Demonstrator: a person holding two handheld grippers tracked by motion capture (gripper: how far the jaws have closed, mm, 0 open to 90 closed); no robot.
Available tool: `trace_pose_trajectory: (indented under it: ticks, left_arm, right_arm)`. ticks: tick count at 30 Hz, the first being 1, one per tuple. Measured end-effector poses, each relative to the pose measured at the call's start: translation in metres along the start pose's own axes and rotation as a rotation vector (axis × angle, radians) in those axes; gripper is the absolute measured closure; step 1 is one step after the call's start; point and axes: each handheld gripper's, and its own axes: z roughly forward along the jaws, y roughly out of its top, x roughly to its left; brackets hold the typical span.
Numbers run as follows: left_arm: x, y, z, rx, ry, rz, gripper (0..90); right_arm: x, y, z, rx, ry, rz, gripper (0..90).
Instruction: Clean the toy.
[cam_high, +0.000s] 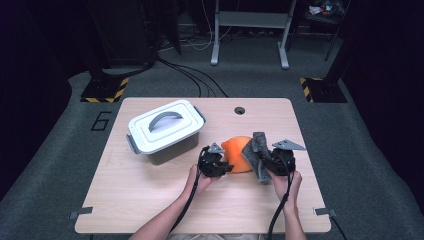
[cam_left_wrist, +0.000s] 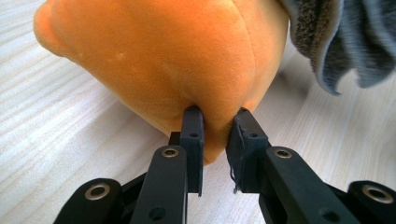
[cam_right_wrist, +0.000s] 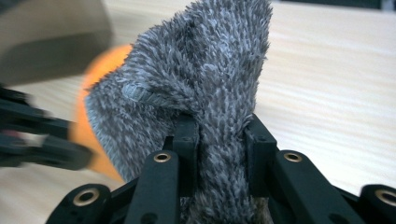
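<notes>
An orange plush item (cam_high: 236, 151) lies on the wooden table (cam_high: 150, 200) near its middle right. My left gripper (cam_high: 225, 167) is shut on the orange plush (cam_left_wrist: 177, 60), pinching a fold of its fabric between both jaws (cam_left_wrist: 215, 135). A fuzzy grey cloth (cam_high: 257, 155) drapes over the plush's right side. My right gripper (cam_high: 267, 162) is shut on the grey cloth (cam_right_wrist: 205, 79), which bunches up between its jaws (cam_right_wrist: 222, 149). The orange plush (cam_right_wrist: 88, 126) peeks out behind the cloth, with the left gripper's fingers (cam_right_wrist: 42, 135) blurred beside it.
A white lidded storage box (cam_high: 165, 130) with a grey handle stands at the table's back left. A small cable hole (cam_high: 239, 110) sits near the far edge. Bare tabletop lies in front of and left of the hands.
</notes>
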Motion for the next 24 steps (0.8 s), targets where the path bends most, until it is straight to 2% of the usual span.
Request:
trace_pose_trajectory:
  ticks: [4, 6, 7, 8, 9, 12, 13, 16, 17, 21, 24]
  left_arm:
    - [0.001, 0.001, 0.0, 0.003, 0.003, 0.01, 76.8]
    - [0.0, 0.001, 0.0, -0.001, 0.002, 0.006, 76.8]
    - [0.0, 0.001, 0.0, 0.0, 0.002, 0.007, 76.8]
    - [0.0, 0.001, 0.0, 0.005, 0.0, 0.008, 76.8]
    - [0.0, 0.001, 0.0, 0.006, 0.002, 0.013, 76.8]
    - [0.0, 0.001, 0.0, 0.004, 0.001, 0.009, 76.9]
    - [0.0, 0.001, 0.0, 0.001, 0.001, 0.007, 76.9]
    - [0.001, 0.001, 0.0, -0.002, 0.002, 0.004, 77.1]
    - [0.001, 0.001, 0.0, 0.0, -0.002, 0.003, 77.1]
    - [0.001, 0.001, 0.0, 0.002, -0.004, 0.009, 77.3]
    - [0.001, 0.001, 0.0, 0.001, -0.004, 0.011, 77.4]
  right_arm:
    - [0.016, 0.007, -0.003, -0.013, 0.038, -0.03, 70.7]
    - [0.026, 0.01, -0.003, -0.006, 0.05, -0.063, 70.6]
    - [0.036, 0.012, 0.0, 0.002, 0.059, -0.093, 70.6]
    - [0.036, 0.012, 0.0, 0.002, 0.059, -0.093, 70.6]
    - [0.043, 0.012, 0.006, 0.018, 0.069, -0.118, 70.6]
    - [0.049, 0.011, 0.012, 0.036, 0.07, -0.137, 70.6]
    - [0.051, 0.01, 0.017, 0.046, 0.052, -0.147, 70.7]
    - [0.049, 0.01, 0.019, 0.045, 0.048, -0.148, 70.7]
    - [0.046, 0.009, 0.019, 0.044, 0.045, -0.13, 70.8]
    - [0.034, 0.009, 0.016, 0.038, 0.023, -0.115, 70.8]
    - [0.021, 0.007, 0.016, 0.035, -0.001, -0.078, 70.7]
